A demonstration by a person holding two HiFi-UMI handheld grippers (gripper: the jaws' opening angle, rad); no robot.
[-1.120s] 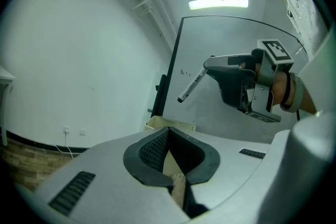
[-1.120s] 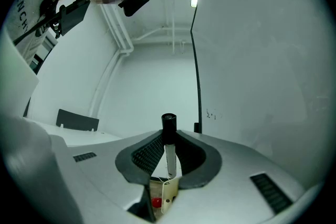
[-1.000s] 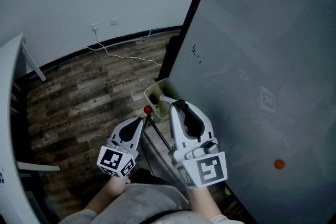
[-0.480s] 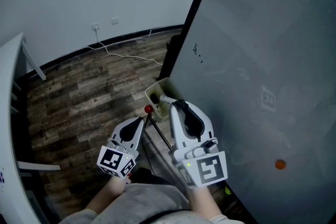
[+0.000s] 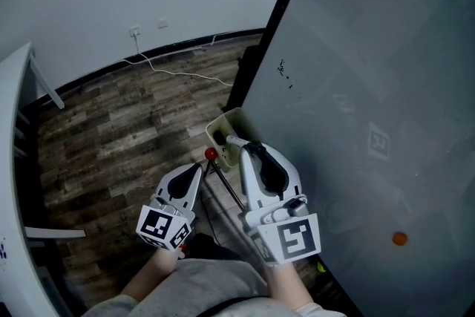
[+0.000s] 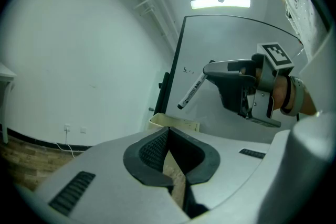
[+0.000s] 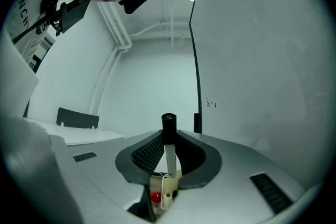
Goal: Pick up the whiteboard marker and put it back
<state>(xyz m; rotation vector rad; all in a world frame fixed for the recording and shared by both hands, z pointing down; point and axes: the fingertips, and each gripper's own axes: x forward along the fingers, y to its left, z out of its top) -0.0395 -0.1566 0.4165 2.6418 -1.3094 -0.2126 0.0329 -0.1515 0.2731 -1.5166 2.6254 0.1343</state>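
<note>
My right gripper [image 5: 249,148] is shut on the whiteboard marker [image 5: 234,139], a white barrel with a black cap. The marker sticks out past the jaws over the beige tray [image 5: 220,127] at the whiteboard's lower edge. In the right gripper view the marker [image 7: 169,147] stands upright between the pads, cap end up. In the left gripper view the marker [image 6: 191,91] slants down from the right gripper [image 6: 214,67] above the tray [image 6: 173,123]. My left gripper [image 5: 198,169] hangs lower left of the tray, shut with nothing in it [image 6: 169,150].
The grey whiteboard [image 5: 371,85] fills the right side, with a small scribble [image 5: 285,72] and an orange magnet [image 5: 400,239]. A red knob [image 5: 211,154] sits on a thin black leg beside the tray. A white cable [image 5: 178,75] runs across the wooden floor. A white table [image 5: 16,78] stands at left.
Both grippers and the marker stay where they were. Only the head view has shifted a little, so the whiteboard and floor sit slightly lower and further right.
</note>
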